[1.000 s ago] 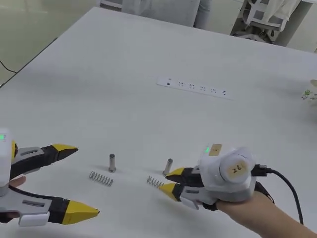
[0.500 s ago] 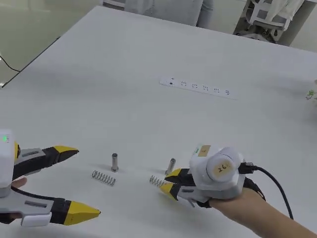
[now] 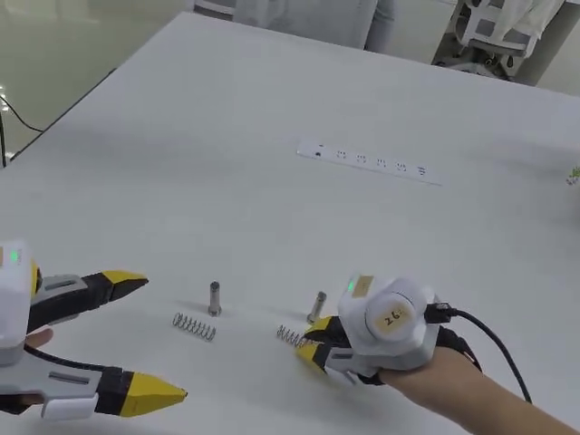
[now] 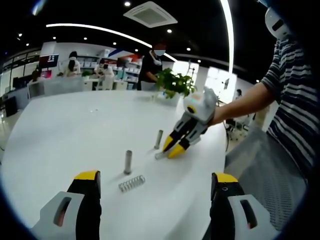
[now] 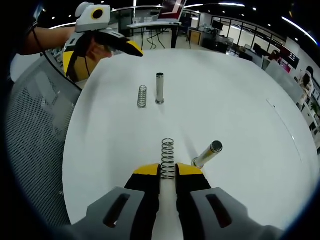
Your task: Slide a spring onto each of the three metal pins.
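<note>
Two short metal pins stand upright on the white table, one on the left (image 3: 215, 297) and one on the right (image 3: 318, 305). A spring (image 3: 194, 326) lies flat just in front of the left pin. A second spring (image 3: 289, 336) lies beside the right pin, and my right gripper (image 3: 313, 338) is shut on its near end. In the right gripper view this spring (image 5: 168, 152) runs out from between the yellow tips of the right gripper (image 5: 168, 172), with the pin (image 5: 206, 154) just to its right. My left gripper (image 3: 149, 337) hangs wide open with nothing in it, left of the left pin.
A white power strip (image 3: 367, 163) lies farther back on the table. A mesh chair (image 5: 40, 125) stands at the table's near side. A potted plant (image 4: 172, 82) and several people are at the far end. The table edge runs along the left.
The right gripper's jaws have narrowed onto the end of the spring beside the right pin. The left gripper stays open in place. The head camera has shifted slightly.
</note>
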Motion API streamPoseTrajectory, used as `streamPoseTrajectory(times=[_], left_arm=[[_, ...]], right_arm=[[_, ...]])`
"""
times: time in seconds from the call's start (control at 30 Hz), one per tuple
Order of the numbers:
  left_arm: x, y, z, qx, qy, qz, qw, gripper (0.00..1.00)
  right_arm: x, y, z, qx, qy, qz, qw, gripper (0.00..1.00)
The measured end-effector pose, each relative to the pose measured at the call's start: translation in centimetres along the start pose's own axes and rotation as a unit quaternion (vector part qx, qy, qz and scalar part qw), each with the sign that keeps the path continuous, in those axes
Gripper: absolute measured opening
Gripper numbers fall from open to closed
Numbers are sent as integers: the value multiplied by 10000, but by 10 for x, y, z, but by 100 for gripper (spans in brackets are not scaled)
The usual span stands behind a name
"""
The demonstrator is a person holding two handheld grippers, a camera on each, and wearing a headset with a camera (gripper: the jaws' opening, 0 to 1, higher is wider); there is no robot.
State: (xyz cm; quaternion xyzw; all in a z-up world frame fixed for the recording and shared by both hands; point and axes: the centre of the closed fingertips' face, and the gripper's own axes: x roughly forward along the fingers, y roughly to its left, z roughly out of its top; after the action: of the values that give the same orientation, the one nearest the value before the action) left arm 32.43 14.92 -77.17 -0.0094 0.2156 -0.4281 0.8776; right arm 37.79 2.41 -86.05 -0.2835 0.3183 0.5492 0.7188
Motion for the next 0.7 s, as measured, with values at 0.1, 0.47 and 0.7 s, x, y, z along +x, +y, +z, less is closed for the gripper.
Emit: streamPoseTrajectory(times=[0.1, 0.47, 0.7], left_arm=[[0, -1, 0, 5, 11, -8, 10000, 88], [2, -8, 4, -13, 0, -73, 10000, 85], [6, -18, 4, -23, 32, -210, 9998, 82]], right_arm=[[0, 0, 2, 19, -91, 18, 10000, 8], [-5, 7, 4, -5, -142, 166, 9998, 7], [-22, 6, 9, -128, -228, 141, 9996, 7]])
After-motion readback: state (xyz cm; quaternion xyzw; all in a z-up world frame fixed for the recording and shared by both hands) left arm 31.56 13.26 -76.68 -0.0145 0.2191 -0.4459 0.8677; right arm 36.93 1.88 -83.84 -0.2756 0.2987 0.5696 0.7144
